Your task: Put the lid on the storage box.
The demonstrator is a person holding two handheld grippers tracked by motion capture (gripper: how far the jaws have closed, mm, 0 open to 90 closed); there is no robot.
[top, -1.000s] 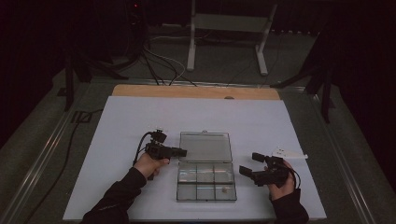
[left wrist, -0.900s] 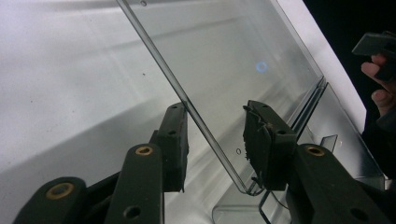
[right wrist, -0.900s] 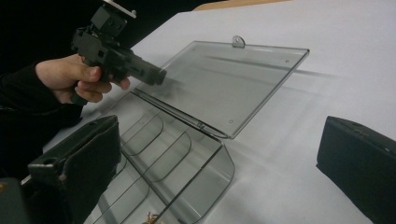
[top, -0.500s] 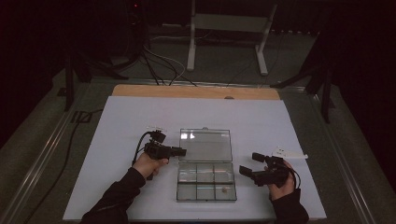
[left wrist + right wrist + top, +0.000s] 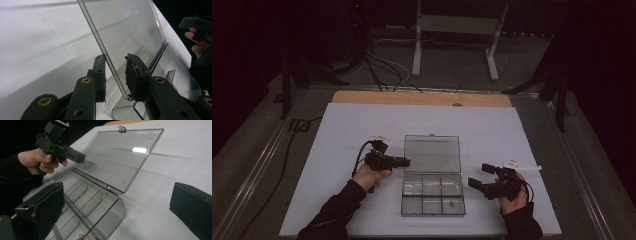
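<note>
A clear plastic compartment box point(image 5: 433, 194) lies on the white table cover with its lid point(image 5: 432, 154) swung open and tilted back. My left gripper point(image 5: 404, 161) reaches the lid's left edge. Its jaws have just been closing, and the lid's edge point(image 5: 113, 72) stands between them with slim gaps, so it is open. From the right gripper view the left gripper point(image 5: 60, 150) sits at the lid point(image 5: 120, 157). My right gripper point(image 5: 479, 175) hovers right of the box, open wide with nothing between its fingers point(image 5: 40, 210). A small brownish piece point(image 5: 452, 203) lies in one front compartment.
A small white strip point(image 5: 522, 163) lies on the cover behind my right hand, and a small white bit point(image 5: 377, 136) behind the left gripper. The table's wooden far edge point(image 5: 422, 98) borders a dark floor with cables and a stand's legs.
</note>
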